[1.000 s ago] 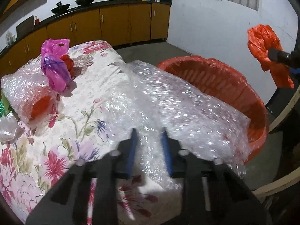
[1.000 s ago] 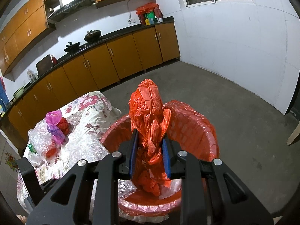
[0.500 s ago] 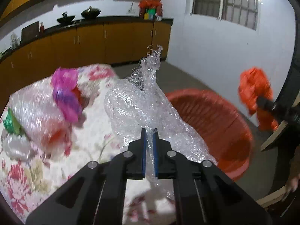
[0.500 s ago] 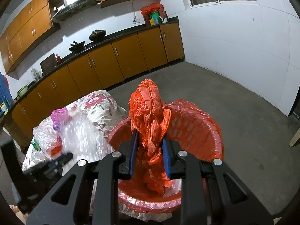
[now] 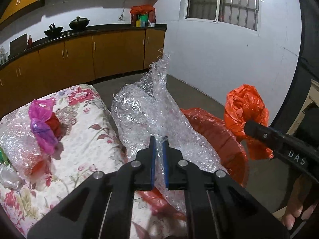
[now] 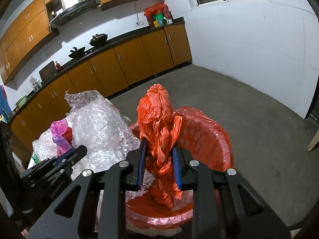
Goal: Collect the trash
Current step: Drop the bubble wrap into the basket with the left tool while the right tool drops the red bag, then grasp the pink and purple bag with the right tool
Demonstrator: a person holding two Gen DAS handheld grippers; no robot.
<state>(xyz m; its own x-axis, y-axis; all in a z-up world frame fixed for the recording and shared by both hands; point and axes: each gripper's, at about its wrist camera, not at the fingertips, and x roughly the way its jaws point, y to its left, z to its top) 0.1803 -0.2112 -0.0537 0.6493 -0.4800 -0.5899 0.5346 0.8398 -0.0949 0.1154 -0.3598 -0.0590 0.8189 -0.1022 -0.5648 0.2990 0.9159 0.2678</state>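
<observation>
My left gripper [image 5: 159, 142] is shut on a big sheet of clear bubble wrap [image 5: 147, 111] and holds it up between the table and the bin; it also shows in the right wrist view [image 6: 99, 125]. My right gripper [image 6: 159, 149] is shut on a crumpled orange plastic bag [image 6: 159, 123], held above the red bin lined with an orange bag [image 6: 207, 139]. The orange bag [image 5: 245, 111] and the bin [image 5: 217, 135] also show at the right of the left wrist view.
A table with a floral cloth [image 5: 83, 139] carries a pink and purple bag [image 5: 42, 127], more bubble wrap over something red [image 5: 18, 145] and other litter at its left edge. Brown cabinets [image 6: 127, 63] line the far wall. Grey floor [image 6: 249, 107] lies to the right.
My left gripper closed on the bubble wrap and lifted it off the table toward the bin. My right gripper kept holding the orange bag above the bin.
</observation>
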